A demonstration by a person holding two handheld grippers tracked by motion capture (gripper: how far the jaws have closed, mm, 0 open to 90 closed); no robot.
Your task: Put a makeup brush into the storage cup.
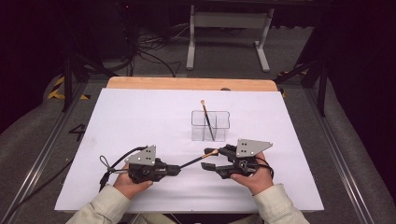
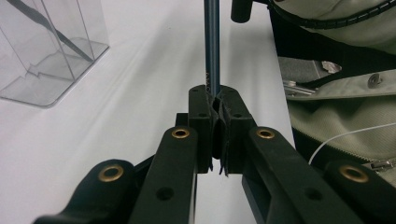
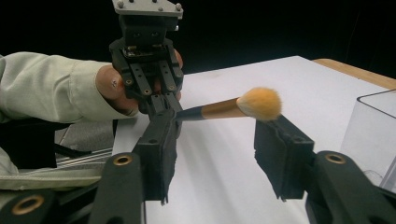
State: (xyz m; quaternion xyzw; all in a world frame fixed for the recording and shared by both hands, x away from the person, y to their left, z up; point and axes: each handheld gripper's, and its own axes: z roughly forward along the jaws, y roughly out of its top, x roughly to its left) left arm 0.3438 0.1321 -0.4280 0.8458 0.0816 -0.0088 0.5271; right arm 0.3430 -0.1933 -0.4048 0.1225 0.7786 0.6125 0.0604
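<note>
the left gripper (image 1: 173, 170) has its jaws clamped tight on the dark handle end of a makeup brush (image 1: 196, 159), which it holds just above the white surface (image 1: 140, 116), pointing across toward the right gripper (image 1: 208, 162). the brush's orange bristle tip (image 3: 259, 102) lies between the right gripper's jaws, which stand partly apart with no pad pressing on it. behind both, near the middle of the surface, a clear divided holder (image 1: 210, 125) stands upright with a second brush (image 1: 207, 120) leaning inside it.
</note>
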